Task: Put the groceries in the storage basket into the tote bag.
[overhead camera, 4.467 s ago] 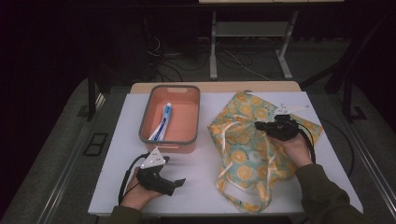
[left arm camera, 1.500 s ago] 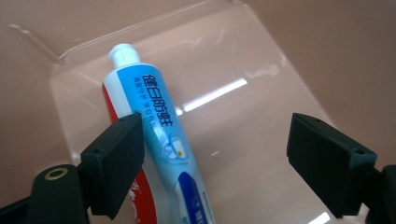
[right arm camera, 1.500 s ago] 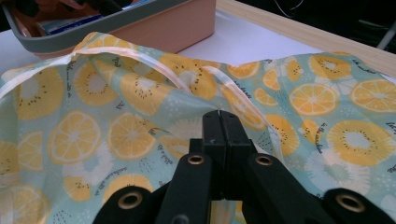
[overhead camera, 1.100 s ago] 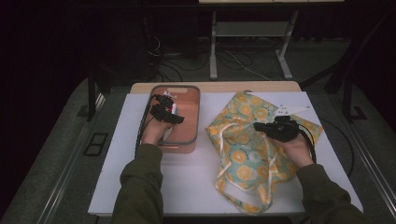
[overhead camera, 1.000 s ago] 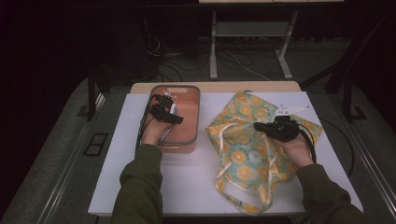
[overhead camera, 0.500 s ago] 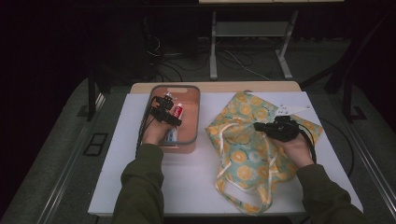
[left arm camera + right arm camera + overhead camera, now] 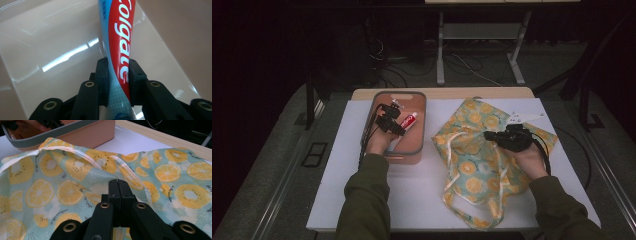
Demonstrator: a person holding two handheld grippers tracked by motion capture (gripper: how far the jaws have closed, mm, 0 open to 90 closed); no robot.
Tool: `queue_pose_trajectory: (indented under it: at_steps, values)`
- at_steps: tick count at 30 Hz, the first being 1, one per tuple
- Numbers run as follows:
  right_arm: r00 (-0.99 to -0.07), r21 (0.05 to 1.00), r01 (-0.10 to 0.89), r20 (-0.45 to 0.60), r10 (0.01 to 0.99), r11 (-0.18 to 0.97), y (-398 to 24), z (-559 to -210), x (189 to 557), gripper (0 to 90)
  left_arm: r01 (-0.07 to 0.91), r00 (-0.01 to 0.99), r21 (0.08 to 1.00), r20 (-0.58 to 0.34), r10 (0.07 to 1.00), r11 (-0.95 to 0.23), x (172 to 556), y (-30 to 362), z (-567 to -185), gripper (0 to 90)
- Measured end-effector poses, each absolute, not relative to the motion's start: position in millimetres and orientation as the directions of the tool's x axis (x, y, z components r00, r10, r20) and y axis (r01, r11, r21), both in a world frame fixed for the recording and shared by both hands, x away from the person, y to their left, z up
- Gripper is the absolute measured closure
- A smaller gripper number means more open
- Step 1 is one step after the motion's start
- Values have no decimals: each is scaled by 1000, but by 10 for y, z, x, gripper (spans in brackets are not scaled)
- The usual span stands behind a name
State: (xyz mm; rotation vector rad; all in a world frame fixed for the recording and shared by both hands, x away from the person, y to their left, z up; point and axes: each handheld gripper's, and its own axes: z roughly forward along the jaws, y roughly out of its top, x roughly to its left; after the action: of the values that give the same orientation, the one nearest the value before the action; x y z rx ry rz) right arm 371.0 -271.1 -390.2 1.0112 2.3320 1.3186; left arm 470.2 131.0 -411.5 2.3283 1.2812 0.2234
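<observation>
Toothpaste tube (image 7: 118, 47) gripped in the just-closed left claw (image 7: 117, 82), not yet out of tray (image 7: 414, 152); right claw (image 7: 117, 195) pinches fruit-print bag (image 7: 62, 195); bagging outstanding.

Olive-green sleeves (image 7: 364, 200); black tongs (image 7: 117, 82) with brass-ringed screw holes, trailing black cables (image 7: 546, 155), grey three-cornered plate (image 7: 523, 118).

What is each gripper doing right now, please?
Left gripper: just closed, shut on the toothpaste tube.
Right gripper: shut, on the fruit-print bag.
</observation>
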Motion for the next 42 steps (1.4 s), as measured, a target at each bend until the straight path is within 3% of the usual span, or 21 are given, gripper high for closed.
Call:
queue_pose_trajectory:
  at_steps: [5,9,15,29,42]
  values:
    - [-717,833,436,94,690,340,-2711,-3905,3715,900,764,533,470,-76,842,-441,4707,1309,-4082,749]
    - [-716,834,437,96,691,337,-2720,-3901,3716,900,752,523,532,-122,844,-389,4709,1381,-3953,754]
    - [-717,834,435,92,691,340,-2719,-3904,3721,900,700,565,589,-110,818,-404,4675,1396,-3650,755]
    - [-711,830,439,87,697,344,-2714,-3912,3727,900,575,717,660,-122,686,-484,4251,1262,-3179,756]
    - [-713,824,442,83,697,354,-2683,-3925,3727,900,440,848,687,-106,519,-579,3580,721,-3123,756]
